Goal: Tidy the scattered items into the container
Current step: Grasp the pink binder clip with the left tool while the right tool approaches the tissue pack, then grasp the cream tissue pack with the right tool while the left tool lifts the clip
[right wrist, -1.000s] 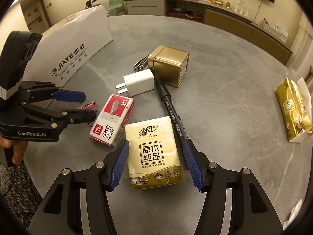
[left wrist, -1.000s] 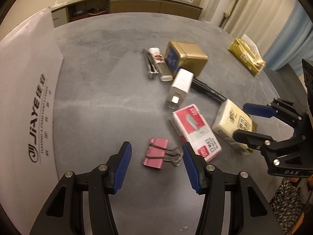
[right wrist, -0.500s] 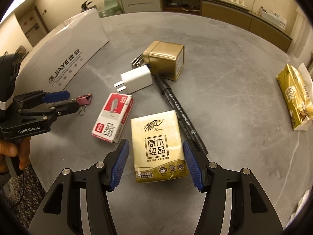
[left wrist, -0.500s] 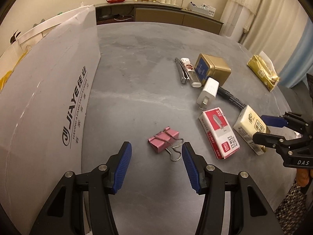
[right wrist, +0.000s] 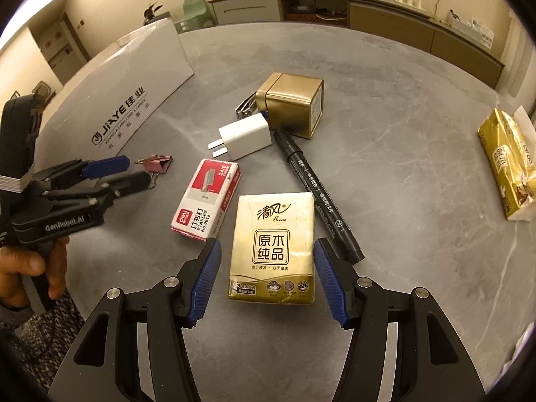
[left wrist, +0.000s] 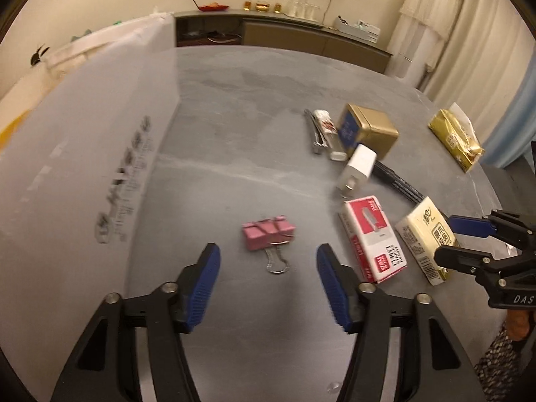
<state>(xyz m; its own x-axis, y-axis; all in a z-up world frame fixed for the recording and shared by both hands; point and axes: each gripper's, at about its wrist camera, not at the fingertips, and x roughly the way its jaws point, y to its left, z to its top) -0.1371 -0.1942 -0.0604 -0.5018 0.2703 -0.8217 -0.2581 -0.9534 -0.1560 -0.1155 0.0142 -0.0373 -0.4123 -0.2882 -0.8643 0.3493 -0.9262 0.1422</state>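
A pink binder clip lies on the grey table just ahead of my open left gripper, its wire handle reaching toward the gap. My open right gripper straddles the near end of a yellow tissue pack, without touching it. Beside the pack lie a red staple box, a black marker, a white charger and a gold tin. The white cardboard box stands on the left.
A gold snack bag lies at the table's far right edge. A small tube and a metal clip rest beside the tin. A person's hand holds the left gripper. A sideboard lines the back wall.
My left gripper has swung to face the binder clip, which now lies centred ahead of its fingers. The right gripper has stayed over the tissue pack, edging slightly closer.
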